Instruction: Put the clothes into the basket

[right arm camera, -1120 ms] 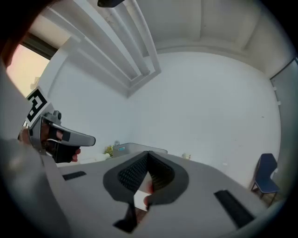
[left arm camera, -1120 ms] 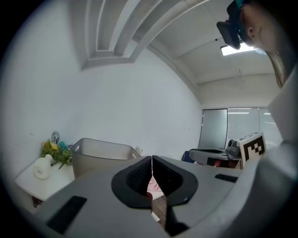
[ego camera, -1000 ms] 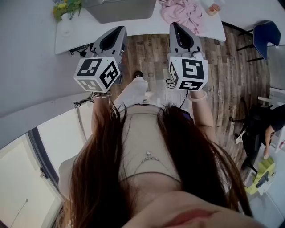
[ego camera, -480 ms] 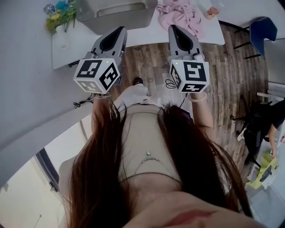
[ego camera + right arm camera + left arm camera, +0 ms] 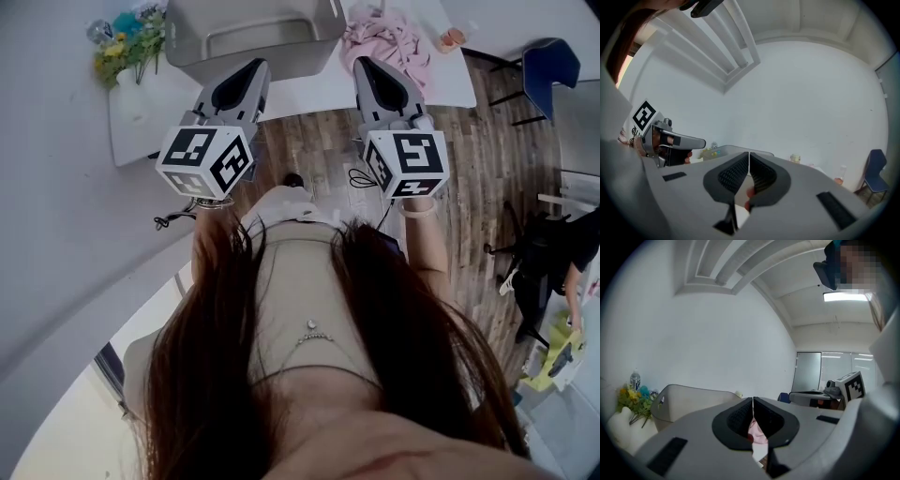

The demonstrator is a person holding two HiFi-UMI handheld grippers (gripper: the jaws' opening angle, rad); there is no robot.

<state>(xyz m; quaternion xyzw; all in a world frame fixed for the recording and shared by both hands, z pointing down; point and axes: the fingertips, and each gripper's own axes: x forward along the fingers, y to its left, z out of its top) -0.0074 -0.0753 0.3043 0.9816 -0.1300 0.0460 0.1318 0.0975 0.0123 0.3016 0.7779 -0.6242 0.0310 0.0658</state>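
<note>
Head view: two grippers held out side by side over the wood floor [image 5: 487, 187], each with one marker cube. Left gripper [image 5: 249, 66] points at the table edge; its tips look together from here. Right gripper [image 5: 364, 64] is level with it, and its tips also look together. One white table [image 5: 452, 77] runs across the top. On it is one grey basket [image 5: 246, 36], with nothing visible inside from this angle. One heap of pink clothes [image 5: 384, 37] lies on the table just right of the basket, outside it, ahead of the right gripper; neither gripper touches it. One bunch of flowers [image 5: 124, 47] in one white vase [image 5: 131, 86] stands at the left end of the table. One blue chair [image 5: 553, 67] is at far right. One other person [image 5: 553, 267] is at the right edge.

Left gripper view: jaws closed tip to tip, only a thin seam between the pads, nothing clamped. Pink cloth shows through the gap lower down, behind the jaws, not gripped. The basket is on the left, the flowers further left, the right gripper's cube at right.

Right gripper view: jaws closed fully, pads meeting, empty. The left gripper with its cube is at left, the basket rim just past the jaw tips, the blue chair lower right.
</note>
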